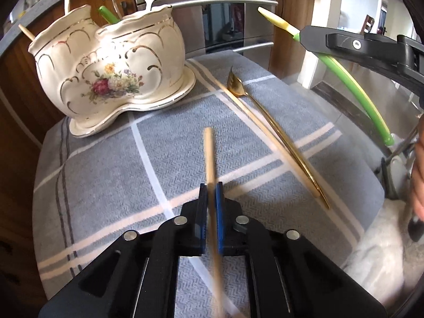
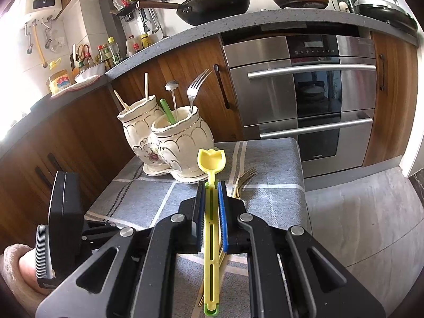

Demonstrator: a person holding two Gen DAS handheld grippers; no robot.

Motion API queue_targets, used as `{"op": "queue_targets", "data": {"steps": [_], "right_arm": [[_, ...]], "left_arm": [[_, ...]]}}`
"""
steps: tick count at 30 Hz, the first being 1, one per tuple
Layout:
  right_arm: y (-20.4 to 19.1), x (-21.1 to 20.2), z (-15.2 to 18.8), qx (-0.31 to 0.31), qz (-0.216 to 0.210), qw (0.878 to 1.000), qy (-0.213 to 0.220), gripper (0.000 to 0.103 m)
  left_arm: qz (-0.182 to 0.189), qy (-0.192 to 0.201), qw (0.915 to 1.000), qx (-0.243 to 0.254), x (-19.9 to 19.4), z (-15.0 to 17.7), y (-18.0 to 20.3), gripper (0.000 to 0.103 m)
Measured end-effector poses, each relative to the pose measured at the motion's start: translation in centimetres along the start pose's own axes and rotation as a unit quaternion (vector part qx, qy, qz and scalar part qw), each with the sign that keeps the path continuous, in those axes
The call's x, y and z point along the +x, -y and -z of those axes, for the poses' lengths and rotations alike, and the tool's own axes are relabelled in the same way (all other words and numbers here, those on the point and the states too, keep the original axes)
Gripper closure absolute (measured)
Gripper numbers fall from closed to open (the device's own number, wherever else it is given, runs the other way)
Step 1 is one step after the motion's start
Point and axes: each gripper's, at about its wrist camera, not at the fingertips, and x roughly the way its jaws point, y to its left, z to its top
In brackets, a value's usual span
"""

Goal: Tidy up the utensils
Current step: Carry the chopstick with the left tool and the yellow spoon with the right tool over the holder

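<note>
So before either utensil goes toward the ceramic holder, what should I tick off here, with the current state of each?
1. Left gripper shut on wooden chopstick: ok.
2. Right gripper shut on yellow-green spoon: ok.
3. Ceramic holder upright on the checked cloth: ok.
4. Room left in the holder's right compartment, which already has a fork, a green handle and a metal utensil: cannot tell.
5. Gold fork still lying on the cloth, not yet sorted: not ok.
6. Chopstick held straight: cannot tell, it is blurred.
</note>
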Motion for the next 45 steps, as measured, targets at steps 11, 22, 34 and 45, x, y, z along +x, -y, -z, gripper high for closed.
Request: {"op": "queue_targets", "data": {"steps": [11,22,34,45], "right_arm": [[-0.8,-1.8,-0.8,0.001,0.009,0.997,0.076,0.093],[-4.1,-1.1,-5.5,-0.011,-0.012,0.987,0.158,0.093],[-4.0,5.2,-11.5,0.013,-0.045,0.981,0.188,0.093],[-4.5,11.3,-12.4,0.002,-0.066,0.981,0.180,0.093]], "left_arm": [[0.024,0.162,0.9865,0.012,-7.4,0.5,-2.4,0.096],[0.013,0.339,0.9394,-0.052,-14.4,-1.7,-9.2,0.096],[0.061,0.405,0.9031,-0.128,-12.9,-9.9,-16.7,0.096],[0.027,0.430,0.8910,-0.142,-9.0,-14.0,-18.4,0.096]]}}
